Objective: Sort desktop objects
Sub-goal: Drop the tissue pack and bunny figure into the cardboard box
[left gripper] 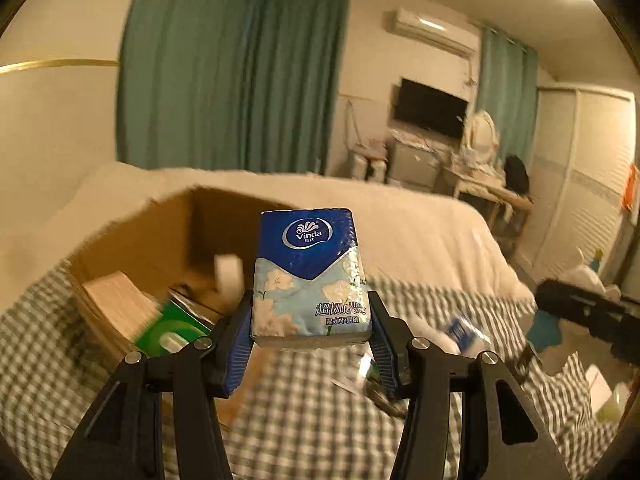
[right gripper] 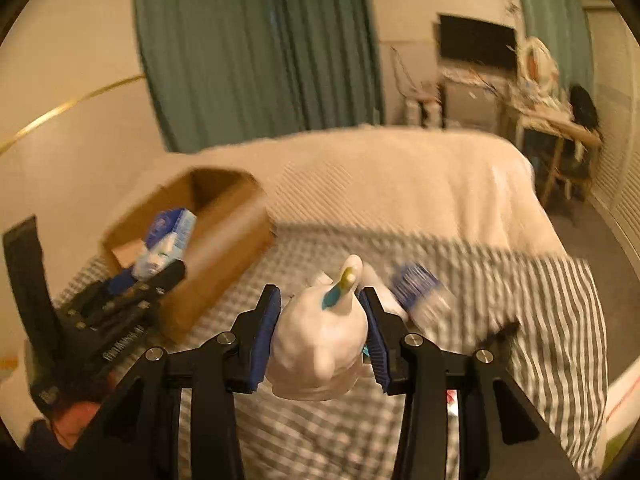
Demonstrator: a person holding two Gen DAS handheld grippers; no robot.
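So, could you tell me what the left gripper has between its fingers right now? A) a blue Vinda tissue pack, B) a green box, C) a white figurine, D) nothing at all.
A: in the left wrist view the left gripper has its blue pads pressed on both sides of the blue Vinda tissue pack, held up above the checked cloth.

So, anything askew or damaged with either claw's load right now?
Nothing damaged. The tissue pack sits upright, squarely held in the left claw. The white toy figure in the right claw is gripped tilted, head end forward.
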